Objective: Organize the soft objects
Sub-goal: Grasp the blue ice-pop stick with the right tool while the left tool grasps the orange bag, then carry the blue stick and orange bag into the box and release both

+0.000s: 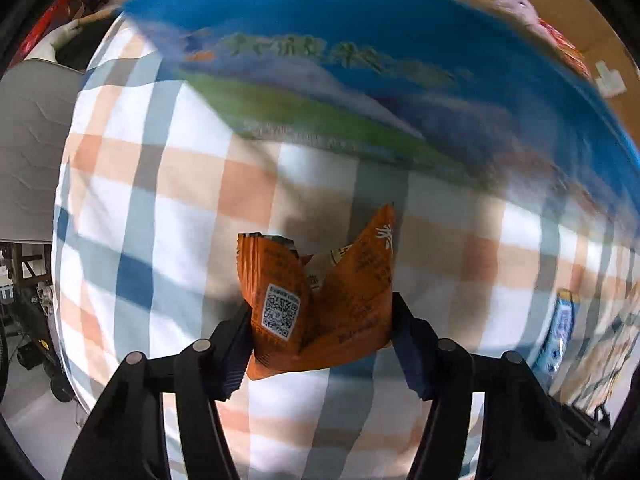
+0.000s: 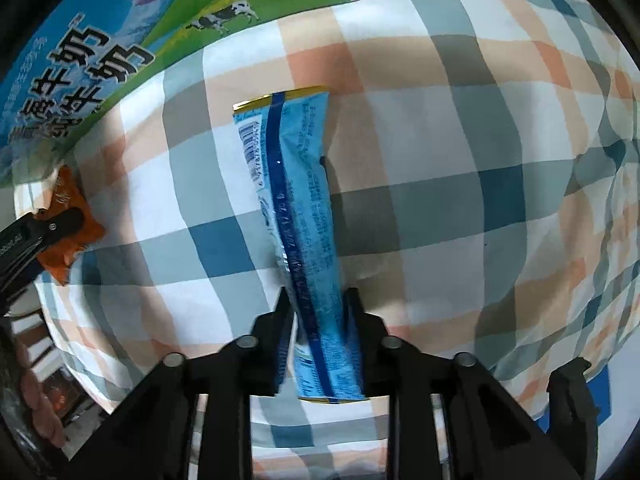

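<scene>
Crumpled orange packet [image 1: 320, 300] (QR code showing); long blue packet [image 2: 300, 208].

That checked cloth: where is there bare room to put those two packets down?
The checked cloth lies bare right of the blue packet, and between it and the orange packet. It is crowded along the milk box, where the left gripper holds the orange one. The right gripper holds the blue.
</scene>
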### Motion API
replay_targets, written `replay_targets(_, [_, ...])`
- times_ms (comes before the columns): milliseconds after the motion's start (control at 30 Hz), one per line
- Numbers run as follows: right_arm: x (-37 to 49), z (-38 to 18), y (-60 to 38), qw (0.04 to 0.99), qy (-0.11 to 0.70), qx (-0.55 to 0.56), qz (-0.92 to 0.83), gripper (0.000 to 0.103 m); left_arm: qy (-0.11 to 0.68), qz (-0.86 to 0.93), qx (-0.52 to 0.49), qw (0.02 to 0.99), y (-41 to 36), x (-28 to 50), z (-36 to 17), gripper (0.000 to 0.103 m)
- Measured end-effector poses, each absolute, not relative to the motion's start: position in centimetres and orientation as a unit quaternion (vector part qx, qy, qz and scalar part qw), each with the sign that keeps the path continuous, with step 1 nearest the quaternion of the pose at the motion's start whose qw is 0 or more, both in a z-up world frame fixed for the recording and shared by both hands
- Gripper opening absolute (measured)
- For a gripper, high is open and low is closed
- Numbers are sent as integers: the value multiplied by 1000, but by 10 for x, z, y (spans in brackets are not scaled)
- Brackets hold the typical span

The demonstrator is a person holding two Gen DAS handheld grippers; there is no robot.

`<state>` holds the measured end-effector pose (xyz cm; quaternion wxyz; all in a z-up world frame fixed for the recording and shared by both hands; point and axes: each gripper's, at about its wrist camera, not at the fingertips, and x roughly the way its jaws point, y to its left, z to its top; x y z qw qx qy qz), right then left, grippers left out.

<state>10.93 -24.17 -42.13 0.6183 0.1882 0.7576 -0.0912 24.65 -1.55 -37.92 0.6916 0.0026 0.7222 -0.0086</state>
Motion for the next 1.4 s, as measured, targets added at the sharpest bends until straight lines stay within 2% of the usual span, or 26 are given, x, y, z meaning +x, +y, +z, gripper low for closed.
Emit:
replay_targets(133, [106, -421, -229, 616, 766, 171, -74, 20, 716, -26, 14, 698, -20, 214, -362, 60])
replay_targets(500, [81, -414, -200, 610, 781, 130, -20, 18, 725, -54, 17, 687, -29, 131, -348, 60])
replay_targets(700, [82, -388, -181, 625, 772, 116, 8, 18, 715, -59, 10, 697, -37, 100, -339, 60])
replay_targets(833, [87, -364, -170, 638, 762, 112, 25, 18, 698, -66, 4, 713, -35, 91, -311, 60])
replay_targets(1033, [92, -310, -162, 661, 738, 122, 64, 17, 660, -93, -18, 746, -26, 103, -246, 60])
replay_targets(1267, [133, -218, -175, 700, 692, 145, 103, 17, 609, -113, -21, 785, -20, 185, -183, 60])
replay_targets(1400, [170, -185, -181, 729, 661, 151, 95, 17, 598, -114, -23, 793, -25, 240, -173, 60])
